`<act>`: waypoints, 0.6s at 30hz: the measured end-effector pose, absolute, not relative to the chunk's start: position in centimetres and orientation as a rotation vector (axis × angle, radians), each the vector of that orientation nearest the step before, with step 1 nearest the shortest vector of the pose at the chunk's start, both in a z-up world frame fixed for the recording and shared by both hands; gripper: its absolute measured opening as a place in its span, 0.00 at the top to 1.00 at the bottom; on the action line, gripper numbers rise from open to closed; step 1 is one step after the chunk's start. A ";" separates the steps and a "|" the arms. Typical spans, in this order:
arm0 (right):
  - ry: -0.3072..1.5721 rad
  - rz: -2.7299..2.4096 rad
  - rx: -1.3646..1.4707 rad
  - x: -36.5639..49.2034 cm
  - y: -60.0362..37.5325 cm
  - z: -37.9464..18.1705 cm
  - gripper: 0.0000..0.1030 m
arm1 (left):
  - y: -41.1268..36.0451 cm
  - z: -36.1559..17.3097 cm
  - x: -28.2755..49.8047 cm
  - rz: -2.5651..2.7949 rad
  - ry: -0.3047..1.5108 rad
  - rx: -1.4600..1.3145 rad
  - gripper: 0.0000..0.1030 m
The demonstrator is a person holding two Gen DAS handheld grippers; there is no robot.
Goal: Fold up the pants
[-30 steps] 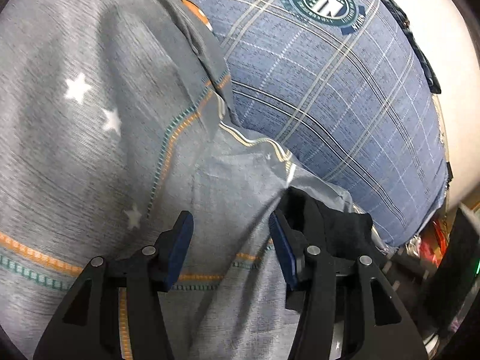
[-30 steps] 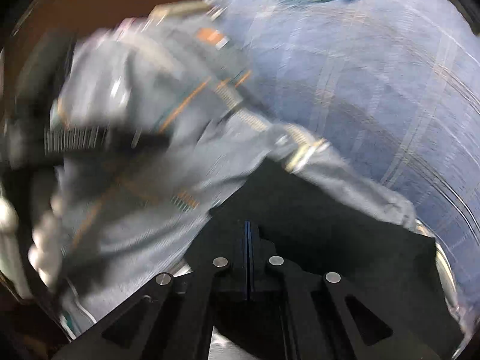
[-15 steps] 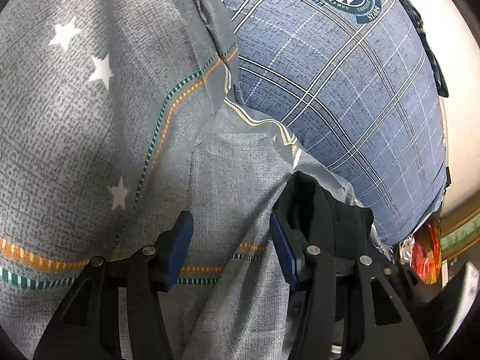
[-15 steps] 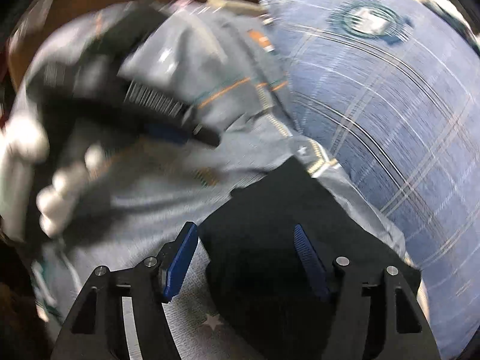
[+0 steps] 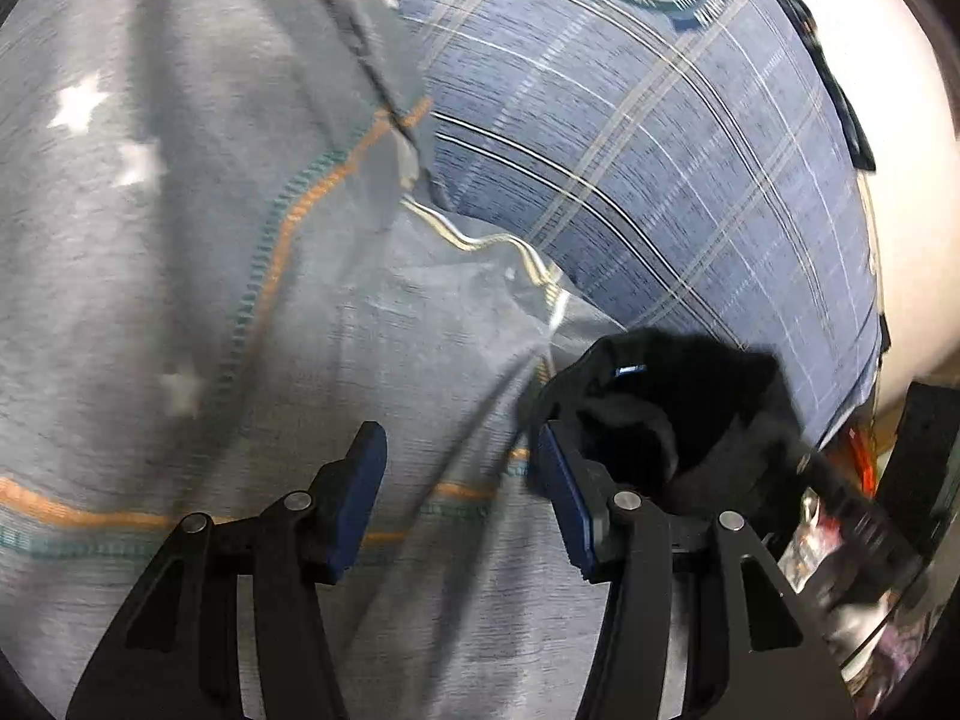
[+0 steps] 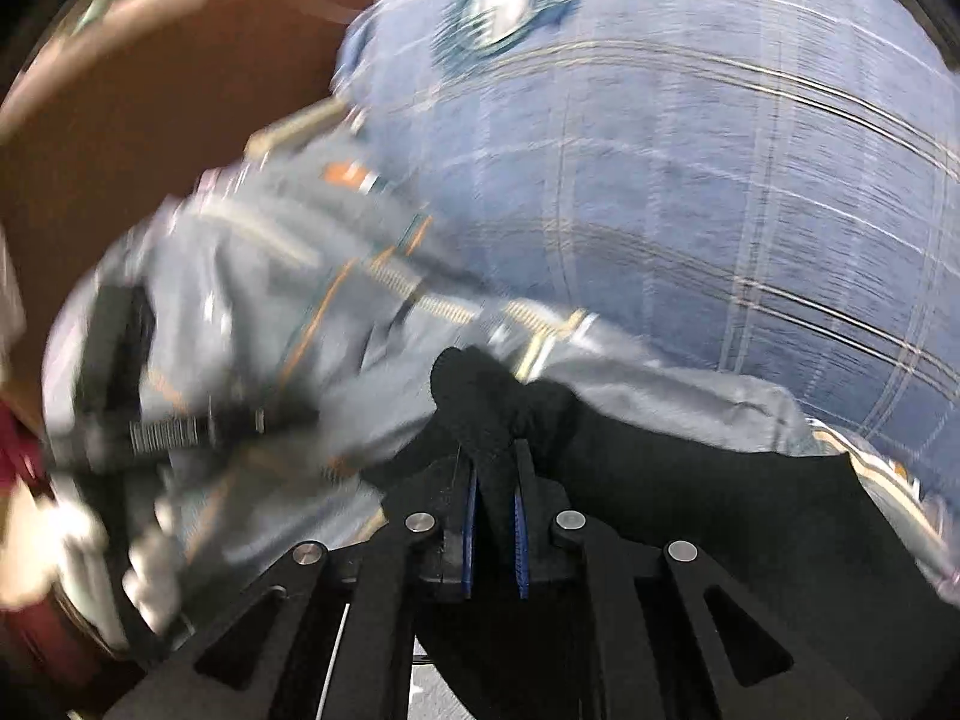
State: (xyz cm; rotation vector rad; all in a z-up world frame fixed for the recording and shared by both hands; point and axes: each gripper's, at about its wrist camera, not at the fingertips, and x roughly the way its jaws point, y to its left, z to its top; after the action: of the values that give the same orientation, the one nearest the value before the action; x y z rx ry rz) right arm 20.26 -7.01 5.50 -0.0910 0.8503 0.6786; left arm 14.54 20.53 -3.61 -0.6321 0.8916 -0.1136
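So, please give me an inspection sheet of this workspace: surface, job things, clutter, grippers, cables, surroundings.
Surface: grey star-print sheet on a bed, blue plaid pillow behind it.
Job's things: black pants, bunched on the sheet.
Clutter: blurred packets at the bed's right edge.
Grippers: left gripper open over the sheet, nothing between the pads; right gripper has just closed, pinching a pants fold.
Cables: nothing seen.
Surroundings: brown headboard.

A home bedroom, by the look of it: a bed covered with a grey sheet (image 5: 180, 300) printed with white stars and orange-teal stripes, a blue plaid pillow (image 5: 660, 168) bearing a round crest at the far right, and a brown headboard (image 6: 150, 138) at the far left.
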 end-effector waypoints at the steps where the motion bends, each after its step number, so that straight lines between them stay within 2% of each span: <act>1: 0.843 0.673 -0.082 20.7 -7.3 5.8 0.92 | 19.9 -3.4 14.9 -0.133 0.893 -0.617 0.50; 2: 0.837 0.668 -0.074 20.9 -7.5 6.2 0.92 | 19.0 -3.2 15.3 -0.153 0.897 -0.588 0.46; 5: 0.828 0.665 -0.060 21.5 -7.9 7.1 0.91 | 15.8 -2.3 16.7 -0.203 0.889 -0.444 0.43; 9: 0.799 0.668 -0.071 22.1 -8.1 8.6 0.92 | 11.9 -2.0 17.8 -0.242 0.887 -0.245 0.29; 11: 0.781 0.675 -0.069 22.2 -8.3 9.5 0.92 | 10.7 -2.5 18.4 -0.225 0.917 -0.176 0.30; 13: 0.771 0.672 -0.058 22.1 -8.6 10.1 0.92 | 9.5 -3.8 19.2 -0.237 1.019 -0.130 0.78; 14: 0.770 0.671 -0.053 22.1 -8.7 10.2 0.92 | 9.3 -4.3 19.3 -0.251 1.058 -0.138 0.85; 18: 0.767 0.672 -0.067 21.6 -8.4 10.5 0.92 | 10.0 -3.7 17.8 -0.252 1.050 -0.223 0.87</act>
State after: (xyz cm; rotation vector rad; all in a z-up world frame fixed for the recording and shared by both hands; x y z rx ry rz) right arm 21.61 -8.38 10.47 -0.0670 0.7669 0.6718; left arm 17.82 9.98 -3.68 -0.2232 1.0498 -0.2518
